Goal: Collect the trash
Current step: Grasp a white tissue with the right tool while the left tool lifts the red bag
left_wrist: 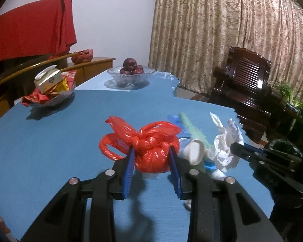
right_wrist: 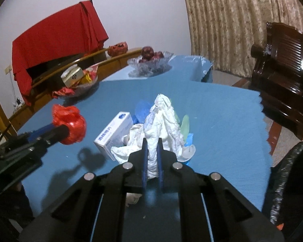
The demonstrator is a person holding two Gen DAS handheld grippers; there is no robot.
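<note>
Black linkage arms of the left gripper (left_wrist: 151, 151) fill the near edge of its view, both blue pads pinching a knotted red plastic bag (left_wrist: 153, 149); the bag hangs clear of the blue tablecloth (left_wrist: 50, 141), knot and loose handles trailing toward ten o'clock. From the right wrist, the right gripper (right_wrist: 152, 147) tilts downward over the table, fingers pressed nearly together on a crumpled white tissue (right_wrist: 161, 121), whose long axis rises toward twelve o'clock. Just beside it at nine o'clock lies a white rectangular glove box (right_wrist: 115, 133), angled toward one o'clock. Glass bowls of fruit (right_wrist: 151, 60) and wrappers (right_wrist: 78, 82) sit far off at eleven o'clock.
</note>
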